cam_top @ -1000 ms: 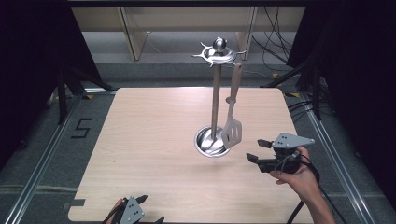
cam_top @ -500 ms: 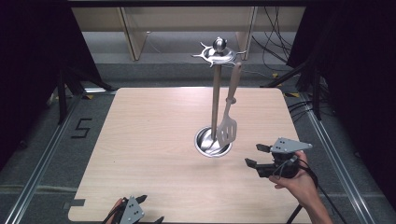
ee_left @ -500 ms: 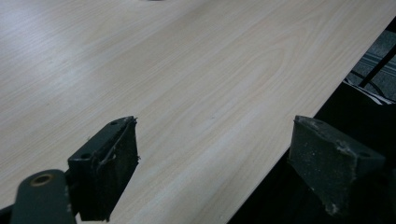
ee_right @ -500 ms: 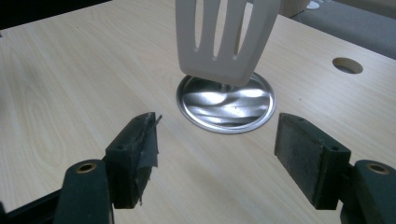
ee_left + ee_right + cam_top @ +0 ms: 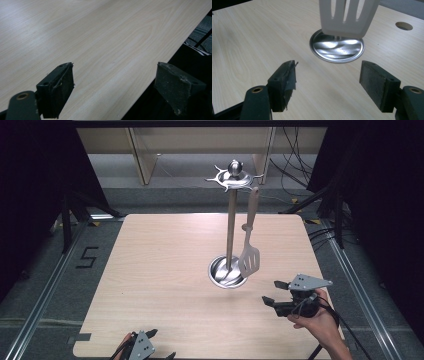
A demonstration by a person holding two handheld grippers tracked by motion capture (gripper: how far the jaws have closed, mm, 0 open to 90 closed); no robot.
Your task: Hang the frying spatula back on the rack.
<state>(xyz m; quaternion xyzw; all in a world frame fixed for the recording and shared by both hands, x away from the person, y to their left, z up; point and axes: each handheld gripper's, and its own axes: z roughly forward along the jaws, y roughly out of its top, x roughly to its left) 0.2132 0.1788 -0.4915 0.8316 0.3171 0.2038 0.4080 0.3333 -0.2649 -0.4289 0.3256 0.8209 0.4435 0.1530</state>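
So, both grippers empty, spatula hanging on the rack.

Left gripper sits at the table's near edge, jaws wide apart with nothing between. Mid-table, the slotted spatula hangs from the utensil stand, blade just above its round base. Right gripper hovers near that base, jaws spread, nothing held.

Right hand-held gripper: black body, grey three-cornered plate on top, black cable trailing back past the hand.
Right jaws: black blocks, worn grey pads, torn tape on one, brass-ringed screw holes.
Left hand-held gripper: black, grey plate with small holes.
Left jaws: black, scuffed, dusty pads.
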